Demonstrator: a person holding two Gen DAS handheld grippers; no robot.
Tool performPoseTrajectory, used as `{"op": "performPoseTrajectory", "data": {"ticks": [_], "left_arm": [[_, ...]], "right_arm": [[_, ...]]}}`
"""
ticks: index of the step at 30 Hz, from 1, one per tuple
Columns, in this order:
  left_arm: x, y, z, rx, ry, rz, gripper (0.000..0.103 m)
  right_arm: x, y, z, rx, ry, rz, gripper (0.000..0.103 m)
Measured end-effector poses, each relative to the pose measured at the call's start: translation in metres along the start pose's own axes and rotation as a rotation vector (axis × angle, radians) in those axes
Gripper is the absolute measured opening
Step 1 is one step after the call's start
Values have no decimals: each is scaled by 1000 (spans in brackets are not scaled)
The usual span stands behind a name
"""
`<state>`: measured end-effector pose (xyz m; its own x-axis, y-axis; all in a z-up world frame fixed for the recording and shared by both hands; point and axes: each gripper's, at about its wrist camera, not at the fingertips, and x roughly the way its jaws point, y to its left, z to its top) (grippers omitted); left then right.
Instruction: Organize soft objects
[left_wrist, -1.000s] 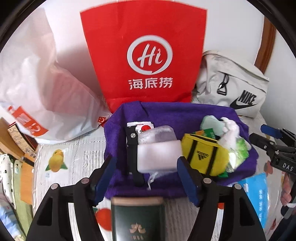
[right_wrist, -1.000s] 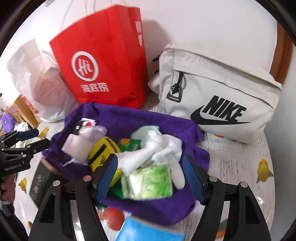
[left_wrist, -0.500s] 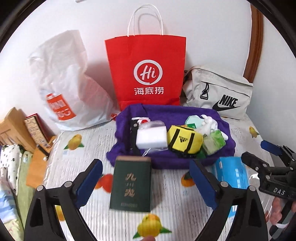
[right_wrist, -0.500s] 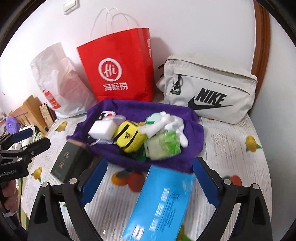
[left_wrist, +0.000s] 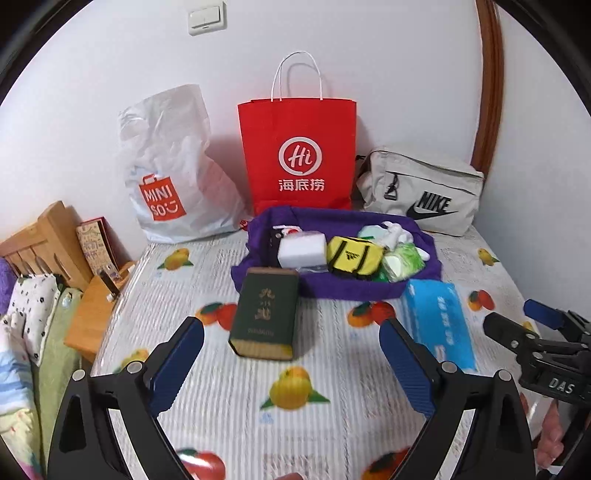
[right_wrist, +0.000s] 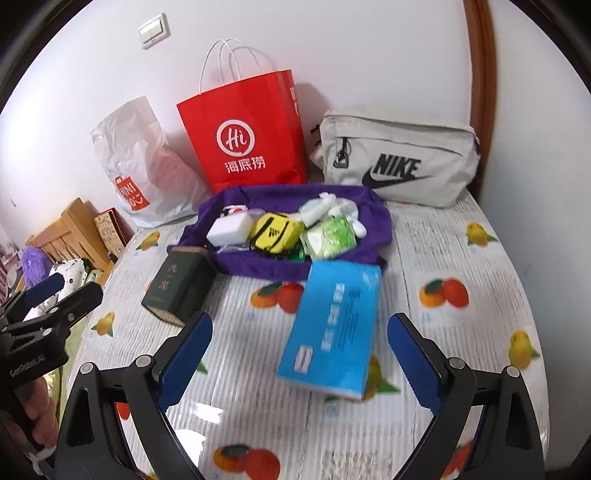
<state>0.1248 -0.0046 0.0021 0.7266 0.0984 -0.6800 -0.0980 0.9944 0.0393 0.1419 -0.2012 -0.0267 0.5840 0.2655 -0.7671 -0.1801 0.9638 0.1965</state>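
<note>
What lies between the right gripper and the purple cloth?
In the right wrist view, a blue tissue pack lies between the right gripper and the purple cloth.

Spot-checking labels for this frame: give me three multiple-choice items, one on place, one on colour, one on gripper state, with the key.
1. Where does the yellow pouch lie?
A. on the purple cloth
B. inside the red paper bag
C. on the blue tissue pack

2. What colour is the tin in front of the cloth?
A. white
B. dark green
C. orange

3. What state is the left gripper in?
A. shut on the tin
B. shut on nothing
C. open

Key: 1 A, the pouch sits among items on the cloth; 2 B, its faces are dark green; 3 C, its fingers stand wide apart, holding nothing.
</note>
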Motion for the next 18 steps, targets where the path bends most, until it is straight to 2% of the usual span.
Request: {"op": "performPoseTrajectory", "data": {"ticks": [5,18], "left_arm": [[-22,3,-21,-36,-13,-31,96],[-54,-3,-53,-18,-27,-5,96]], "right_arm": [[-22,3,-18,-13,-25,-11,95],[-66,5,-50,-27,-93,-33,95]]}}
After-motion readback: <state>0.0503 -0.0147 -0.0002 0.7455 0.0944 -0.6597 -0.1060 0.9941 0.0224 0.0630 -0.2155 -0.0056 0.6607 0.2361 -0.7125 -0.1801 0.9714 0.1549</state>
